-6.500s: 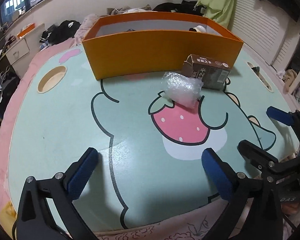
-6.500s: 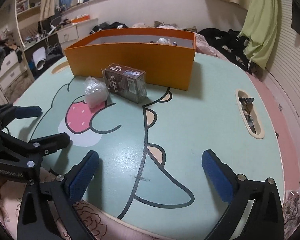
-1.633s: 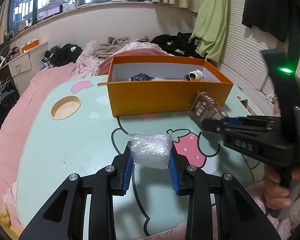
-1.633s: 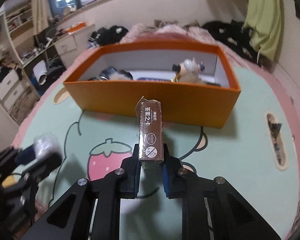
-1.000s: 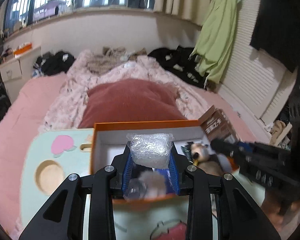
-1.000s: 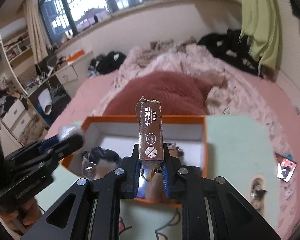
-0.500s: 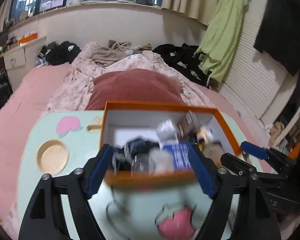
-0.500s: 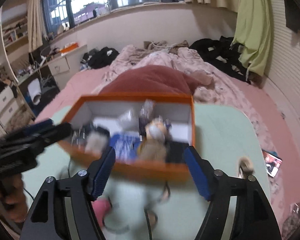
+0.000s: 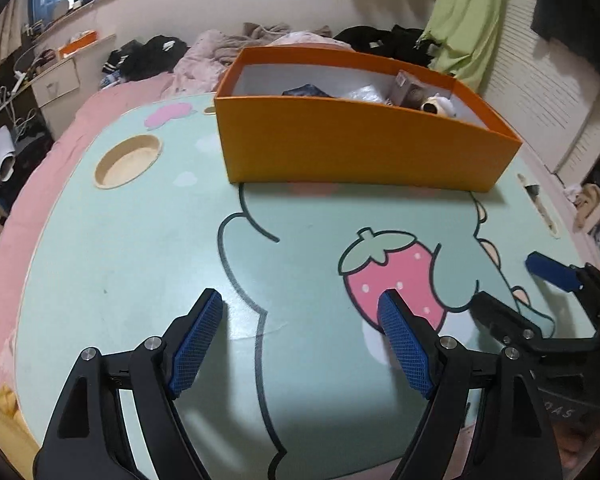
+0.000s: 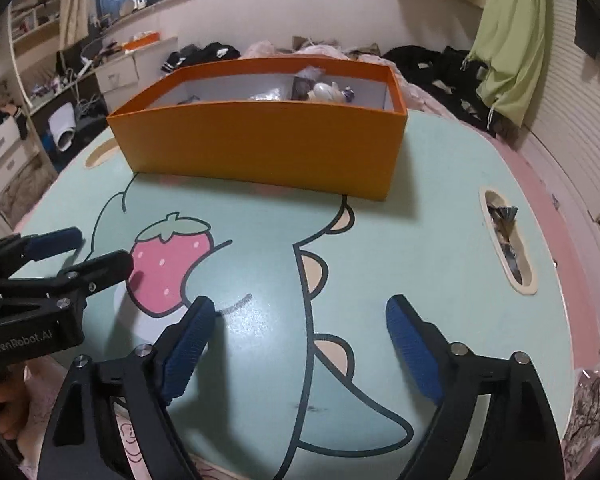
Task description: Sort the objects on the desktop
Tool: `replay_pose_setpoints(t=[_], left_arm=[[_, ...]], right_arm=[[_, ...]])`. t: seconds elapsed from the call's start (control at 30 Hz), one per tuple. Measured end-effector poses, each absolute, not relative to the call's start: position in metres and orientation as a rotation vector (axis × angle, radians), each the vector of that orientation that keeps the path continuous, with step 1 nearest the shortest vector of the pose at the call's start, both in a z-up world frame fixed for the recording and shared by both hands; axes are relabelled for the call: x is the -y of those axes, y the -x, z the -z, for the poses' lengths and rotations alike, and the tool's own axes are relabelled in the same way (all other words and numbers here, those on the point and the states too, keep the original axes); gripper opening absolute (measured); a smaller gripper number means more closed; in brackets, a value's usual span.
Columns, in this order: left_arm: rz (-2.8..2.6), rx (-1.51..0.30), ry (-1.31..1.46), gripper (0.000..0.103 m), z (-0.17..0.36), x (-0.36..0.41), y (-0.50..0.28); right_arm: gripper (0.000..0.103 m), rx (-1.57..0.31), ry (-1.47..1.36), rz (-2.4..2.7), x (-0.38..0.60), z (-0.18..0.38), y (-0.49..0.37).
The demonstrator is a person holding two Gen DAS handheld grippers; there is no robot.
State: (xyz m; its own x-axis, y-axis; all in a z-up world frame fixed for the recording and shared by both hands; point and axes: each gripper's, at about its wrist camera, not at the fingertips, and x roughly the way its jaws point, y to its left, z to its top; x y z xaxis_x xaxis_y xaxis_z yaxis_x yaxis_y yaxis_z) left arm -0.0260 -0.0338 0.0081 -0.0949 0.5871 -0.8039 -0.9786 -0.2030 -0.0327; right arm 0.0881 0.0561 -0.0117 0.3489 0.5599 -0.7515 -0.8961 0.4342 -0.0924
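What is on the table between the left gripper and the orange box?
Nothing. In the left wrist view, only bare printed tabletop with a strawberry picture lies between the open, empty left gripper and the orange box.

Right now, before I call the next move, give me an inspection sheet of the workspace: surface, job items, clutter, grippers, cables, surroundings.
Surface: mint-green cartoon tabletop with a strawberry print; no loose items on the part in view.
Job's things: orange box at the far side, holding a brown carton, a clear plastic wad, a small plush toy and a dark item.
Clutter: something dark and crumpled in the table's side slot; round recess holds nothing.
Grippers: left gripper open, nothing between the pads; right gripper opening, nothing between the pads.
Cables: some by the drawers at the far left.
Surroundings: bed with heaped clothes, green garment hanging, window.
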Motion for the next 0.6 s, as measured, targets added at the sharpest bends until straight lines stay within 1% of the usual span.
replay_pose_setpoints(t=[0.03,0.07,0.1,0.6], left_arm=[[-1.623,-0.656,0.837,0.084,-0.007,0.033,0.025],[-1.633,-0.689,0.830,0.096,-0.004,0.031,0.022],[-1.634,-0.708,0.833,0.103,0.000,0.029,0.021],[-1.623,-0.680,0.819,0.103,0.002,0.022,0.031]], right_arm=[[0.098,-0.717,0.545,-1.007,-0.056,0.012,-0.090],[0.103,-0.726,0.544,-0.997,-0.056,0.014,-0.093],[0.103,-0.727,0.548,-0.984,-0.056,0.016,-0.095],[0.103,-0.716,0.563,-0.948,-0.058,0.016,-0.093]])
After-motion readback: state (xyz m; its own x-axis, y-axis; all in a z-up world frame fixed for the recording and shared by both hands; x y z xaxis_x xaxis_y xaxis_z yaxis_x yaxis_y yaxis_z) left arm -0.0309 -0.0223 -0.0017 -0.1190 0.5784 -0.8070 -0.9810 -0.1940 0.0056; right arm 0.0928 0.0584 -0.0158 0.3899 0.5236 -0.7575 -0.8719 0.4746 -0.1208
